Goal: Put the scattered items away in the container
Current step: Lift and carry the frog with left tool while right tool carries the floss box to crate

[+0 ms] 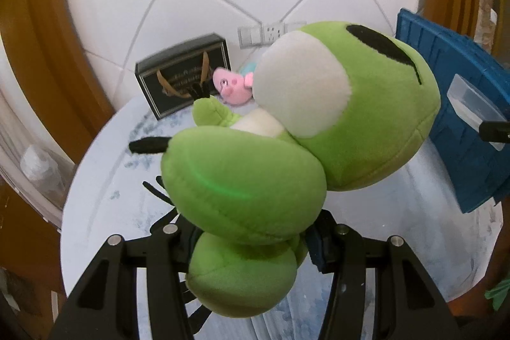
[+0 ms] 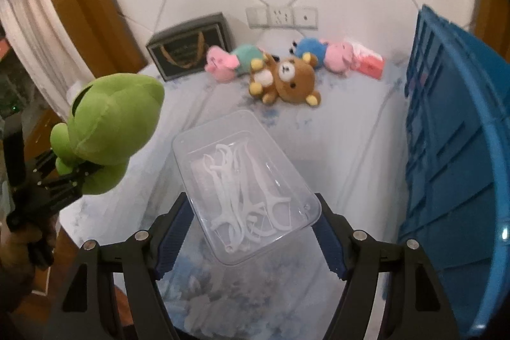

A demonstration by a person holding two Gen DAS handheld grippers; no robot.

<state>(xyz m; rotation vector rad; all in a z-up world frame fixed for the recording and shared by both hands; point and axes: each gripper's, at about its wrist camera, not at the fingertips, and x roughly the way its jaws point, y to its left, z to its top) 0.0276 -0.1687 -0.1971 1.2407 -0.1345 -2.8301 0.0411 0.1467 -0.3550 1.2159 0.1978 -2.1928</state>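
**Q:** Looking through the left wrist camera, what fills the view?

**A:** A green frog plush (image 1: 287, 129), pinched at its lower body between the left gripper (image 1: 251, 241) fingers and held above the pale blue floral cloth (image 1: 105, 212). It hides most of what lies behind it; only one pink pig plush (image 1: 231, 85) peeks out.

**Q:** And the right wrist camera?

**A:** It shows more: a brown bear plush (image 2: 287, 78), a second pig plush in blue (image 2: 325, 51) and a pink packet (image 2: 368, 61), all lying at the far end. The right gripper (image 2: 251, 225) fingers clamp a clear plastic box (image 2: 245, 184) of white floss picks. The blue crate (image 2: 452, 148) stands at the right edge.

**Q:** Any writing?

**A:** A dark gift box (image 2: 191, 45) has gold lettering, too blurred to read.

**Q:** The room?

**A:** White tiled wall, wall sockets (image 2: 282, 16), wooden trim.
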